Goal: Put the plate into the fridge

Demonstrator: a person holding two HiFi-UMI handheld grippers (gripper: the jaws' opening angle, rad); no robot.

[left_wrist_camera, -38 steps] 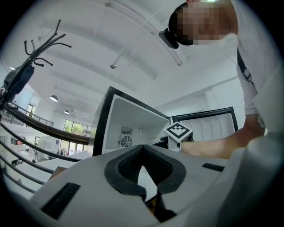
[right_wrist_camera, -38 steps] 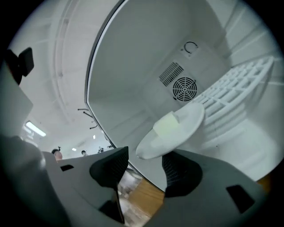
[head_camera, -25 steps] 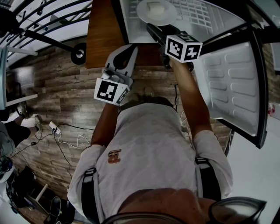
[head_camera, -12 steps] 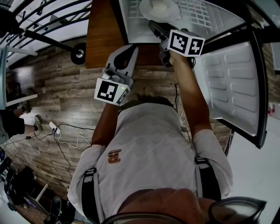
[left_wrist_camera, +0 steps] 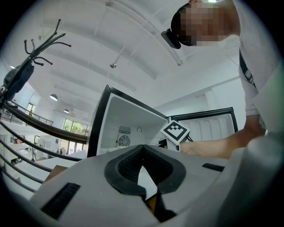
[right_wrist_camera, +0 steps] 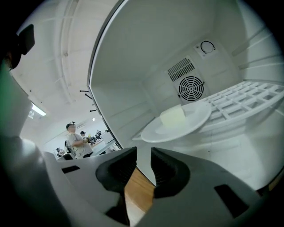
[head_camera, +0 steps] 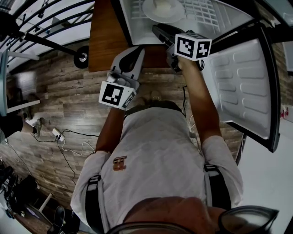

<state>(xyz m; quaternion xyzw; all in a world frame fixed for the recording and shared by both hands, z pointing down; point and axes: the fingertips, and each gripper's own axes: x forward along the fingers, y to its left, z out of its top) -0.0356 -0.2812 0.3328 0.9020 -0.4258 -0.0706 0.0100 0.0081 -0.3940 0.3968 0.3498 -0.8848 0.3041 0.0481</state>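
Note:
A white plate (right_wrist_camera: 188, 124) with a pale block (right_wrist_camera: 172, 117) on it rests on the white wire shelf (right_wrist_camera: 242, 99) inside the open fridge. In the head view the plate (head_camera: 162, 11) sits at the top edge. My right gripper (right_wrist_camera: 143, 155) is just in front of the plate's near rim without touching it. Its jaws have just been closing, and they now stand a narrow gap apart with nothing between them. In the head view the right gripper (head_camera: 156, 29) reaches into the fridge mouth. My left gripper (head_camera: 131, 51) hangs lower left; its fingertips meet and it is empty (left_wrist_camera: 142, 148).
The fridge door (head_camera: 242, 77) stands open to the right of my right arm. A brown wooden cabinet side (head_camera: 103, 36) is left of the fridge. A fan grille (right_wrist_camera: 191, 88) is on the fridge's back wall. Cables (head_camera: 68, 141) lie on the wood floor.
The right gripper's marker cube has rolled slightly and stayed near the plate's rim. The plate stays on the shelf. The left gripper has not moved.

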